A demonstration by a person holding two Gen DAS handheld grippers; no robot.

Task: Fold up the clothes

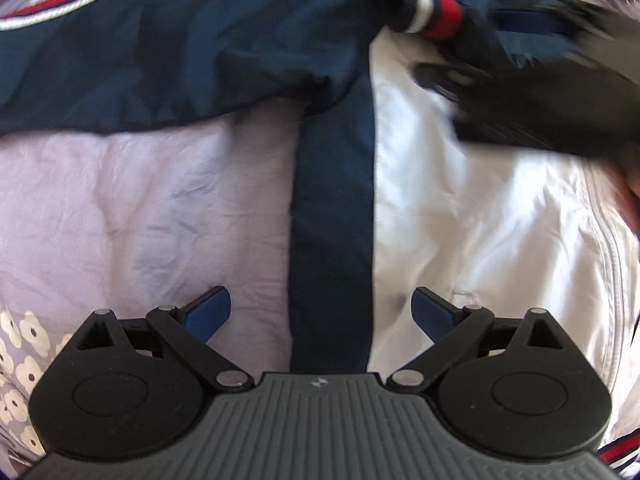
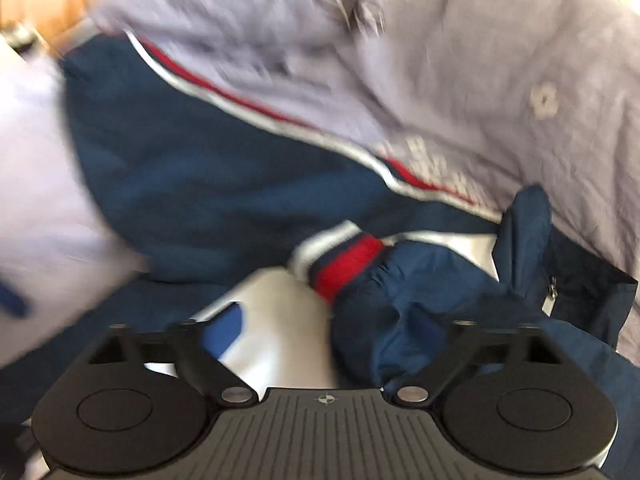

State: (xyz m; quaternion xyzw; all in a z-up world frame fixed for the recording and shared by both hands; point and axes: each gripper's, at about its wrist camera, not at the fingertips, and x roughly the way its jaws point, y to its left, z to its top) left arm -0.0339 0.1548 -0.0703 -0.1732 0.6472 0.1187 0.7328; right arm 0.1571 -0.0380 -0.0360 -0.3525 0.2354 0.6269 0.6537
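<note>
Sleeve cuff (image 2: 340,260) folded onto jacket (image 1: 480,220). Right gripper (image 2: 340,344) jaws wide, holding nothing; left gripper (image 1: 322,312) likewise released. Smooth sleeve flat w/ both before next fold.

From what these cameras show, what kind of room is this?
Probably a bedroom: the navy and white zip jacket lies on a wrinkled lilac bedsheet with white flowers, and light wooden flooring or furniture shows beyond it.

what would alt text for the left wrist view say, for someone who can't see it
Looking straight down, the open left claw hovers over a navy and white jacket spread on a pale lilac bedsheet, its blue pads either side of a navy stripe, gripping nothing. At upper right the blurred right claw sits by the jacket's red, white and navy cuff.
</note>
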